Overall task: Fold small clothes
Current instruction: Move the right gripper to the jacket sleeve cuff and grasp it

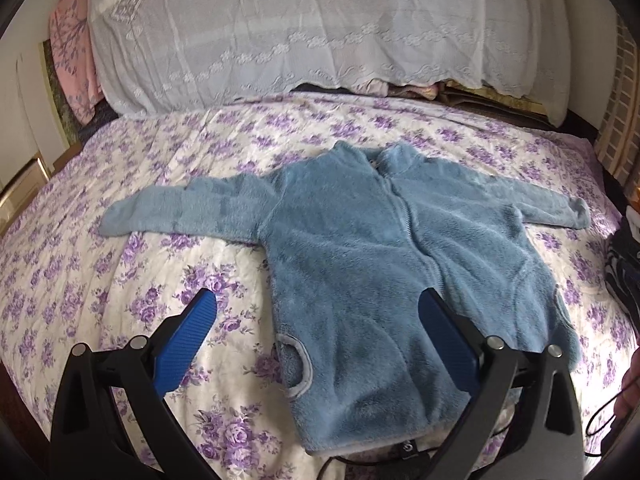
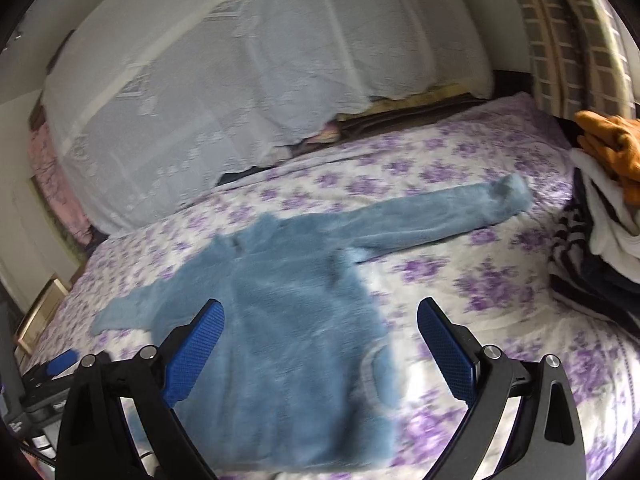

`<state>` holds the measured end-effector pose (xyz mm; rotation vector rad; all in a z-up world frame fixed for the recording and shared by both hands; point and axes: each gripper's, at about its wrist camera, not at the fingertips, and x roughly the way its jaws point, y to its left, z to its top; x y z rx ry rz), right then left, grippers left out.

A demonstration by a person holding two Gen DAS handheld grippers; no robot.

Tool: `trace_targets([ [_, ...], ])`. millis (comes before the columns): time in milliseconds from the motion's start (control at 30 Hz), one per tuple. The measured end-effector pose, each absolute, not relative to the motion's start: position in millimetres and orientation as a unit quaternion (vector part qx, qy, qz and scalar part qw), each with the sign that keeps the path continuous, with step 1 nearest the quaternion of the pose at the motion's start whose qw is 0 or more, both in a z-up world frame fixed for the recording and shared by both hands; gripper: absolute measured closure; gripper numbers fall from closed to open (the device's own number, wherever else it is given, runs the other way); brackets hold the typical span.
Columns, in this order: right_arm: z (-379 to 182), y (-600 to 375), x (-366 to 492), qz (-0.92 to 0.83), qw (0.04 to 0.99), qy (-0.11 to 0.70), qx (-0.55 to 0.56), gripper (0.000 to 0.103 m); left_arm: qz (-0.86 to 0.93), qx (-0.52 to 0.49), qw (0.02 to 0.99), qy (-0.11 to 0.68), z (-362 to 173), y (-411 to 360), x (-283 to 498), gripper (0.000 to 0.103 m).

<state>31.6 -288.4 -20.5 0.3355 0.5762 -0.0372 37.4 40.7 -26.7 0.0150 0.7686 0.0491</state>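
Blue fleece jacket (image 1: 360, 264) spread flat, front up, on purple-flowered quilt (image 1: 120, 264), both sleeves stretched sideways, zip closed, collar toward lace-covered pile (image 1: 280, 28) at the far side. Left gripper (image 1: 318, 308) wide open, empty, poised above the jacket's lower left part, one pad over the quilt, the other over fleece. Right gripper (image 2: 320, 316) likewise wide open, empty, above the jacket's right hem edge; view blurred. Folded clothes stack (image 2: 600, 216) at far right.

A purple-flowered quilt (image 1: 120, 240) covers the bed, with white lace cloth (image 1: 280, 32) draped behind and orange gloves (image 2: 612, 140) at the right.
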Motion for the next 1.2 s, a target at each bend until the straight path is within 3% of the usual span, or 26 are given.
trace_targets([
  [67,-27.3,-318.7,38.6,-0.051,0.943,0.274,0.182,0.008,0.028,-0.01,0.917,0.398,-34.2,51.6,53.6,0.005],
  [133,-38.4,-352.0,52.9,-0.075,0.932,0.277,0.22,0.024,0.027,-0.024,0.907,0.42,-41.3,60.4,68.8,0.005],
  [233,-59.5,-392.3,71.9,-0.083,0.901,0.295,0.307,0.039,0.031,-0.017,0.898,0.438,-48.5,63.4,90.5,0.005],
  [500,-78.5,-422.3,130.2,-0.152,0.878,0.304,0.337,0.038,0.039,0.033,0.904,0.425,-40.0,38.6,144.8,0.005],
  [800,-117.2,-463.6,182.2,-0.218,0.833,0.32,0.395,0.04,0.025,0.017,0.896,0.444,-58.2,21.2,198.0,0.005],
  [1000,-124.7,-477.1,208.3,-0.224,0.839,0.315,0.383,0.068,0.039,0.034,0.889,0.454,-77.3,14.3,219.1,0.005],
  [1100,-127.2,-486.1,216.6,-0.217,0.84,0.295,0.401,0.069,0.037,0.038,0.887,0.459,-83.7,10.5,224.9,0.005],
  [1167,-128.3,-488.6,218.7,-0.204,0.851,0.276,0.397,0.081,0.036,0.047,0.887,0.459,-87.4,7.1,227.1,0.005],
  [1200,-128.0,-487.4,218.6,-0.195,0.86,0.266,0.388,0.092,0.037,0.054,0.886,0.459,-89.7,4.5,227.7,0.005],
])
